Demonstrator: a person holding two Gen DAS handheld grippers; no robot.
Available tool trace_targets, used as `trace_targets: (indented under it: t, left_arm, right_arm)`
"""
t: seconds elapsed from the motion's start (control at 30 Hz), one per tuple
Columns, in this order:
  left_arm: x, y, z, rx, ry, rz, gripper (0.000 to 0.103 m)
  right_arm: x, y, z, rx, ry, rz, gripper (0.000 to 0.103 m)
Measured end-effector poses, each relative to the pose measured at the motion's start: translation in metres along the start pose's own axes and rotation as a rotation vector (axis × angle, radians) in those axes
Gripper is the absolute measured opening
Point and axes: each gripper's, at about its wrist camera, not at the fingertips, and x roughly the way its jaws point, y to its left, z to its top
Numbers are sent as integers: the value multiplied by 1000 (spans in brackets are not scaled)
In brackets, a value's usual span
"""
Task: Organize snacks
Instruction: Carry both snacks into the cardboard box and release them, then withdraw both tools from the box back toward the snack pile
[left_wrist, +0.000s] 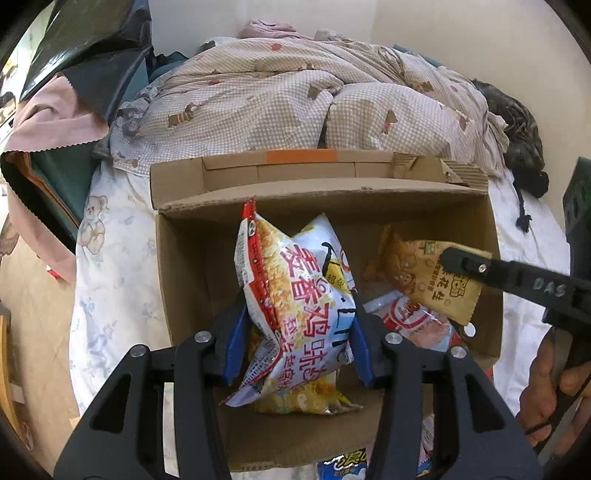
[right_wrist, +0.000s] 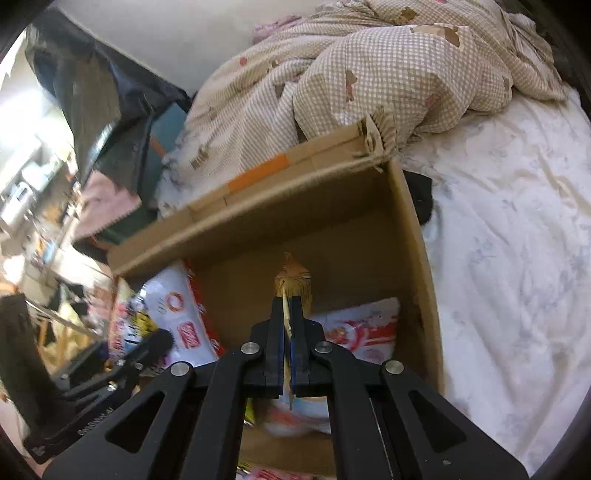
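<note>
An open cardboard box lies on the bed. My left gripper is shut on a white, red and yellow snack bag, its blue pads pressing both sides, and holds it upright over the box's middle. My right gripper is shut on a flat brown peanut packet, seen edge-on over the box. From the left wrist view that packet hangs above the box's right side. A pink and white packet and a yellow packet lie on the box floor.
A checked quilt is bunched behind the box. White printed sheet spreads to the right. Clothes and a dark bag pile up at the left. A blue packet lies in front of the box. A hand grips the right tool.
</note>
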Motion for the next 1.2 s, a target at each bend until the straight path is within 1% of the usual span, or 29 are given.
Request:
trace_targets:
  t: [0.03,0.07,0.1,0.13,0.17,0.2,0.23,0.27,0.33,0.4,0.43,0.5,0.53,0.57,0.67,0.83,0.97,1.07,1.13,1.2]
  left_arm:
    - [1,-1,0,1,-1,7,46]
    - [2,-1,-1,3,5,11,47]
    - [3,-2,-2,3,15,10,48]
    - [4,-3,-3,5,25,6,49]
    - [5,-3,-4,9,37,-2,55]
    - [5,-4,-4,9,38,-8,62]
    - [4,-4,-5,9,34,-6,67]
    - [2,-4,-5,8,30,3,77]
    - [-1,-4,-5,2,30,4,87]
    - [-4,-4,-6,-2,30,5,88]
    - [-6,-4,-7,-3,27,4,88]
    - [-10,-4,-7,-3,8,5,88]
    - [-13,-4,-8,-2,-3,7,88]
    - [-16,-4,-8,-3,-17,6,88]
    - [-24,-2,-9,-12,-42,6,88]
    - [-40,6,-11,-61,-85,12,88]
    - [-53,7,-15,-65,-109,40,88]
    - [-65,9,-20,-72,-132,39,88]
    - [-72,8,-24,-54,-150,71,88]
    - [-78,6,-27,-30,-155,83,88]
  right_arm:
    - [-3,0,1,9,-18,20,2]
    - [-4,0,2,9,-21,19,2]
    - [-4,1,2,6,-15,27,8]
    - [-3,3,2,5,3,52,8]
    - [-1,5,1,3,18,58,9]
    - [0,7,0,-3,30,56,11]
    - [2,11,-1,-19,41,59,11]
    - [2,14,-2,-32,43,55,12]
    - [2,19,-3,-56,46,40,14]
    - [2,21,-4,-70,48,36,19]
    - [0,22,-4,-79,48,41,24]
    - [-1,22,-5,-80,45,40,43]
    - [-3,21,-5,-73,35,47,64]
    - [-6,20,-5,-67,23,49,75]
    - [-10,21,-5,-74,18,49,77]
    - [-20,26,-8,-94,8,40,77]
    - [-32,29,-13,-112,-6,29,77]
    - [-46,31,-18,-113,-22,21,77]
    - [-56,34,-22,-119,-31,18,77]
    - [-64,38,-26,-140,-40,11,80]
